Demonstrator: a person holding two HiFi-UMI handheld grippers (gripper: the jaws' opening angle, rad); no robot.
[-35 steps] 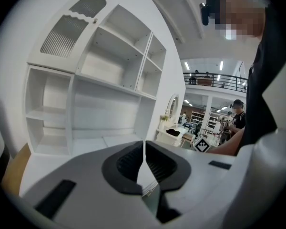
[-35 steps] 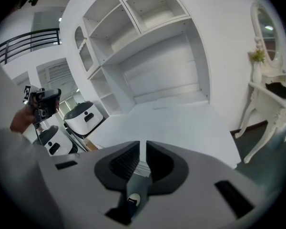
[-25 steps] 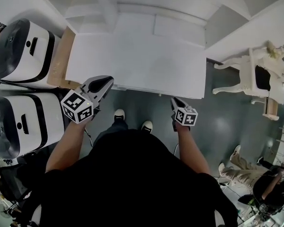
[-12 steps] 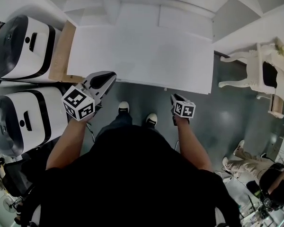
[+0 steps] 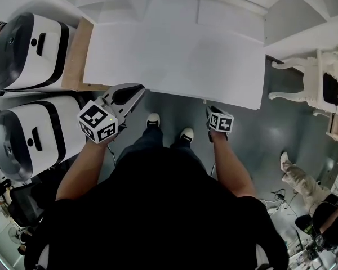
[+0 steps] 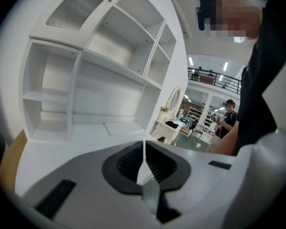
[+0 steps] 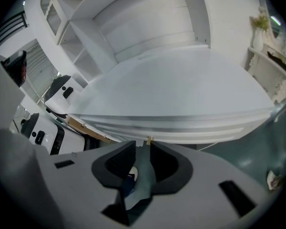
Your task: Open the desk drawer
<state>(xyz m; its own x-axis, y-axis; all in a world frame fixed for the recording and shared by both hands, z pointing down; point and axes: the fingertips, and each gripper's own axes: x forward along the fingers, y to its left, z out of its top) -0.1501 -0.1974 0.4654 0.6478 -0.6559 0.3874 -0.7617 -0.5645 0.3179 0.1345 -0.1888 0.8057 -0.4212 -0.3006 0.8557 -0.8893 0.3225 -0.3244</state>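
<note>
The white desk (image 5: 174, 55) fills the middle of the head view, and its drawer front (image 7: 190, 128) runs below the top's front edge. A small brass knob (image 7: 149, 139) shows on that front, just beyond my right gripper (image 7: 143, 144). The right jaws have just been opening; they stand apart with nothing between them. In the head view my right gripper (image 5: 210, 109) hangs below the desk's edge, close to the knob (image 5: 204, 101). My left gripper (image 5: 138, 90) is shut and empty at the desk's front left corner, its tips (image 6: 144, 144) meeting over the desk top (image 6: 86, 137).
Two white-and-black appliances (image 5: 28, 49) (image 5: 28, 139) stand at the left beside a wooden board (image 5: 76, 55). An open white hutch (image 6: 52, 94) rises at the desk's back. A white ornate chair (image 5: 321, 83) stands at the right. The person's shoes (image 5: 152, 119) are under the desk's edge.
The right gripper has sunk lower in front of the desk's edge and looks smaller. The left gripper has hardly shifted. The view has slid so the desk sits higher.
</note>
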